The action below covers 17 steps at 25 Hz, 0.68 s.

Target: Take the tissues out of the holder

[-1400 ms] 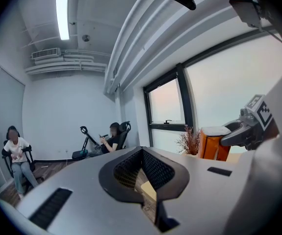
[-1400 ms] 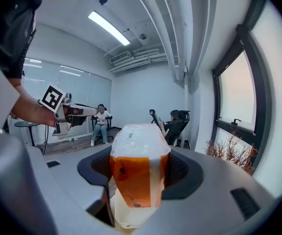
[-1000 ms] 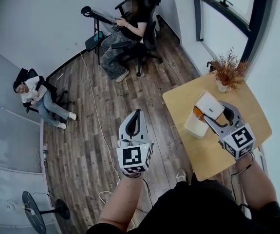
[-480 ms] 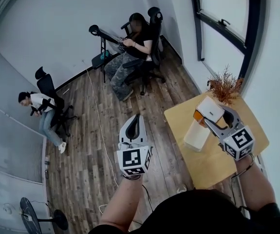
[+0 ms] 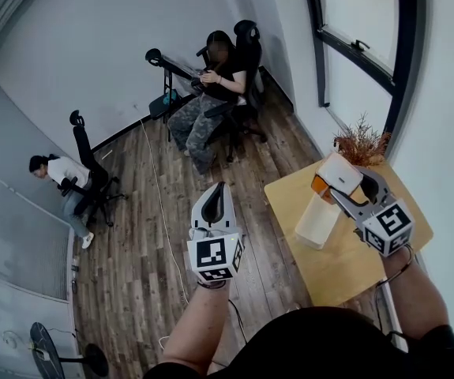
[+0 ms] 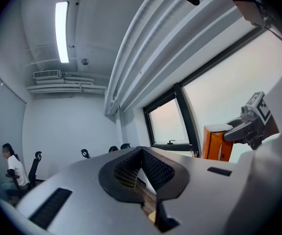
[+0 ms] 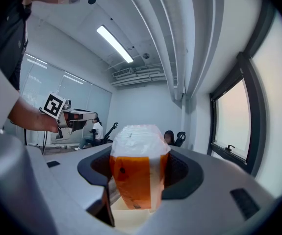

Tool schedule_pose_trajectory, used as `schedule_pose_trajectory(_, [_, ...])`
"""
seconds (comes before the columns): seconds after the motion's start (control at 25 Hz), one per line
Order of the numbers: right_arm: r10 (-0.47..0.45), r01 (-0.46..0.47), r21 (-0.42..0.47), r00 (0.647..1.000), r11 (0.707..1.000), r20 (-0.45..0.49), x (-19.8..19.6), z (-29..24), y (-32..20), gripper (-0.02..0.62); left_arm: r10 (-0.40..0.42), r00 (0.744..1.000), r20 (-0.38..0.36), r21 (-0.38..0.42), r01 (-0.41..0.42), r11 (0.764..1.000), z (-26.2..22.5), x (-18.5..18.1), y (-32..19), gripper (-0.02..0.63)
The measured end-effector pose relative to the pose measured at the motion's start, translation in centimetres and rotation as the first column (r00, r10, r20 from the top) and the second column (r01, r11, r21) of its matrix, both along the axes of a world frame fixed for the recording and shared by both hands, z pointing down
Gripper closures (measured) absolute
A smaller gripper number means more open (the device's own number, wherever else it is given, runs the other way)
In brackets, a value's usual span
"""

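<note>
Floorboards [image 5: 132, 235] of brown wood cover a grey-walled room. One seated person [image 5: 209, 93] is at the far wall and another seated person [image 5: 62, 174] is at the left, both well away. A light wooden worktop [image 5: 353, 267] stands at the right, beside a window. A tall white holder [image 5: 317, 221] stands upright near the worktop's left edge. Directly above it is the tissue pack [image 5: 337, 174], also upright, with its long axis vertical, its white end up and its orange body pointing down at the holder. Whether its lower end has cleared the holder cannot be told. The right claw [image 5: 351, 186] is partly open, clamped on the pack's two sides. The left claw [image 5: 213, 204] hangs over the floorboards, apart from the worktop, its jaws closed together on nothing. A small dried plant [image 5: 361, 144] sits at the worktop's far edge.
</note>
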State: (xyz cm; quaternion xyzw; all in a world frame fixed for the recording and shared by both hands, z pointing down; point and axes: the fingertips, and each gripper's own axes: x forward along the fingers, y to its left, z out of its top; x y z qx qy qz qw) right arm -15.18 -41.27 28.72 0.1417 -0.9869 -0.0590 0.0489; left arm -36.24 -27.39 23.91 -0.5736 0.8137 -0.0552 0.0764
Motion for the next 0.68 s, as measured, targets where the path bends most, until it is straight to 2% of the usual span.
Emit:
schedule_pose_trajectory(0.44, [0.030,-0.030,-0.021,0.999,0.999,0.012,1.0,0.3,-1.7,0.330,-0.020,1.000,-0.002,0.039,0.020,0.999,-1.0,-1.5,-0.3,0.601])
schedule_pose_trajectory(0.68, [0.028,-0.028,-0.007,1.000,1.000,0.007,-0.3,0.3,0.5,0.330,-0.004,1.000,-0.005,0.017,0.004,1.000,-0.2,-1.9,1.2,0.601])
